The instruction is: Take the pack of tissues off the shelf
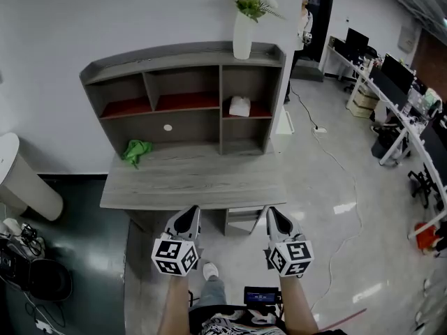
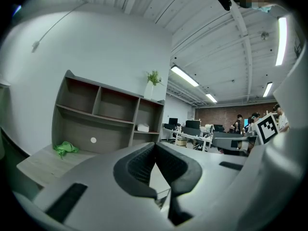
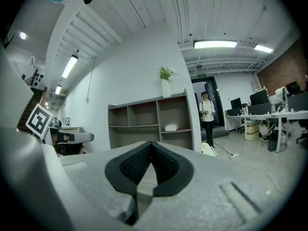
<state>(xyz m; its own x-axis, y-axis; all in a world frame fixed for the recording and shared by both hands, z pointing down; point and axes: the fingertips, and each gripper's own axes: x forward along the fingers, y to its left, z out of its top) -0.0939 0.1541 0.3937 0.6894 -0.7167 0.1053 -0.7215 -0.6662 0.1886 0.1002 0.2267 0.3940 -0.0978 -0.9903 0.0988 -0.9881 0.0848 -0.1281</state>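
A crumpled green cloth [image 1: 137, 150] lies on the desk [image 1: 188, 187], close against the foot of the shelf unit [image 1: 181, 60] and at about 10 o'clock from the left gripper [image 1: 188, 216]. That gripper is held out on a bare forearm that rises from the bottom edge of the head view. It is aimed toward 12 o'clock, with its tip just short of the desk's near edge and clear of it. In the left gripper view the ribbed pads [image 2: 139, 163] are pressed together at the tip, with nothing caught between them, and the gripper is carried close to level.

The pack of tissues [image 1: 239, 106] is at about 12 o'clock between the two grippers. It sits on the red-lined board in the right-hand compartment of the shelf unit, well apart from both grippers. It is small in every view and shows only as a pale, soft-edged block. A white vase of greenery [image 1: 242, 32] stands on the top board directly above it.

The right gripper [image 1: 278, 220] is held parallel to the left one on the other forearm, at the same reach, and also points toward 12 o'clock. Its jaws are likewise closed tight and empty. In the right gripper view a person [image 3: 207, 118] stands at 3 o'clock from the shelf unit, by a doorway.
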